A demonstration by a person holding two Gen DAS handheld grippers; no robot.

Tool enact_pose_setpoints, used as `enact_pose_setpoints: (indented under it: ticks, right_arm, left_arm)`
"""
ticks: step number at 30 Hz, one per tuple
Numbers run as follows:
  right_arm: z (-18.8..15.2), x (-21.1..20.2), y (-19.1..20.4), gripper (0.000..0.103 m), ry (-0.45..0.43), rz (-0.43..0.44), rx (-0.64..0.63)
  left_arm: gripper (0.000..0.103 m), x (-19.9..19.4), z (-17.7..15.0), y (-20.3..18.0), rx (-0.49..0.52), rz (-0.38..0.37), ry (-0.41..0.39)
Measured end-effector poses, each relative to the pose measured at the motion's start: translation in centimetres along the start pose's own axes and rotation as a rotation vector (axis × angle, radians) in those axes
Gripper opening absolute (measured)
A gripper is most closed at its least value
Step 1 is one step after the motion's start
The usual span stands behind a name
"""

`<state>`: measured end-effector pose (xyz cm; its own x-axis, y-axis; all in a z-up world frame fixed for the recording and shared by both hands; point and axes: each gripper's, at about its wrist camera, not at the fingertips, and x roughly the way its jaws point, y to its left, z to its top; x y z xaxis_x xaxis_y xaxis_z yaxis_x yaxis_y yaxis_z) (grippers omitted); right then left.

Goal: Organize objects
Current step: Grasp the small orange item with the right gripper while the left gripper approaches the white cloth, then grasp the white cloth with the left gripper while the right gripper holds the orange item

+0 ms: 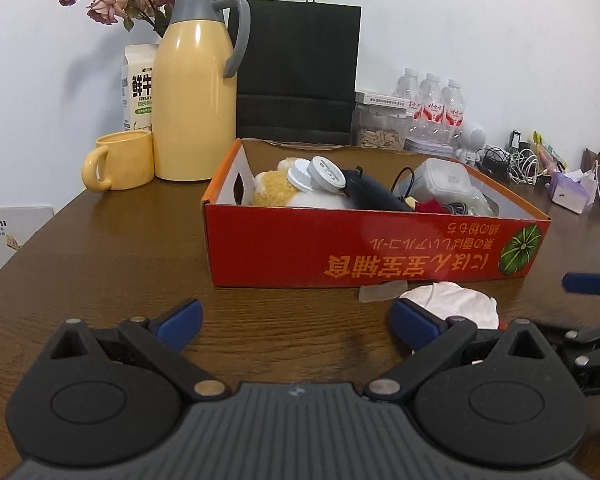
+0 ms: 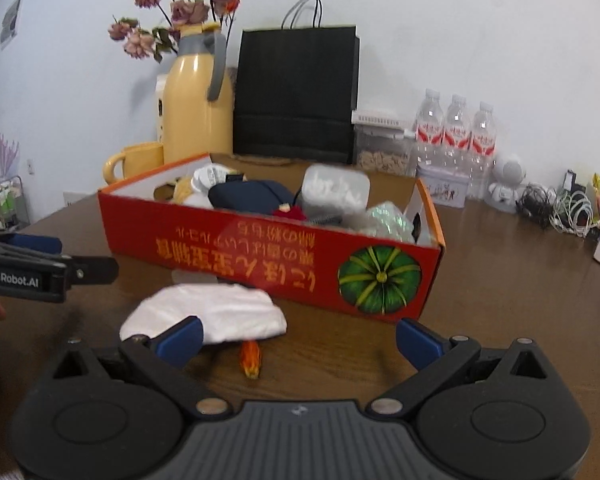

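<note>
A red cardboard box [image 1: 364, 248] [image 2: 260, 256] stands on the brown table, filled with mixed items: a plush toy [image 1: 274, 190], white caps [image 1: 312, 174], a dark blue device [image 1: 374, 192] [image 2: 252, 196] and a clear plastic container [image 1: 444, 180] [image 2: 336, 190]. In front of the box lies a crumpled white cloth [image 1: 452, 300] [image 2: 208, 312], with a small orange object [image 2: 250, 358] just beyond its near edge. My left gripper [image 1: 296, 320] is open, low over bare table. My right gripper [image 2: 298, 338] is open too, its left finger overlapping the cloth's edge.
A yellow thermos jug [image 1: 196, 88] and yellow mug [image 1: 120, 162] stand back left, with a milk carton and dried flowers behind. A black paper bag [image 1: 300, 68], water bottles [image 1: 436, 108], a seed jar and tangled cables [image 1: 512, 160] line the back wall.
</note>
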<state>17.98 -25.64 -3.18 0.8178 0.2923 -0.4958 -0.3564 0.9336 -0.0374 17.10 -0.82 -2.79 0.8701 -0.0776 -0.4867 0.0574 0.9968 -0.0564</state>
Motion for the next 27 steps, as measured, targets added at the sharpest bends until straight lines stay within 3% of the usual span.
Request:
enact_pose_setpoints:
  ticks: [6, 7, 12, 14, 15, 22, 27]
  right_arm:
    - [-0.2, 1.3, 0.5, 0.070, 0.105, 0.028, -0.019]
    - [-0.2, 1.5, 0.6, 0.060, 0.122, 0.031, -0.021]
    - [-0.2, 1.7, 1.3, 0.039, 0.119, 0.069, -0.018]
    - [-0.1, 1.8, 1.6, 0.019, 0.116, 0.085, -0.021]
    - [-0.1, 1.8, 1.8, 0.015, 0.116, 0.083, -0.026]
    - [0.0, 1.6, 2.0, 0.012, 0.103, 0.069, -0.028]
    - [-0.1, 0.0, 1.2, 0.011, 0.019, 0.014, 0.017]
  left_arm:
    - [0.103, 0.1, 0.0, -0.1, 0.002, 0.004, 0.008]
    - [0.103, 0.1, 0.0, 0.0, 0.000, 0.005, 0.008]
    - [0.103, 0.1, 0.0, 0.0, -0.003, 0.004, 0.006]
    - [0.103, 0.1, 0.0, 0.0, -0.003, 0.005, 0.007]
    - [0.103, 0.1, 0.0, 0.0, -0.004, 0.006, 0.008]
    - [0.103, 0.4, 0.0, 0.4, -0.026, 0.004, 0.028]
    - [0.103, 0.6, 0.1, 0.6, -0.038, 0.010, 0.042]
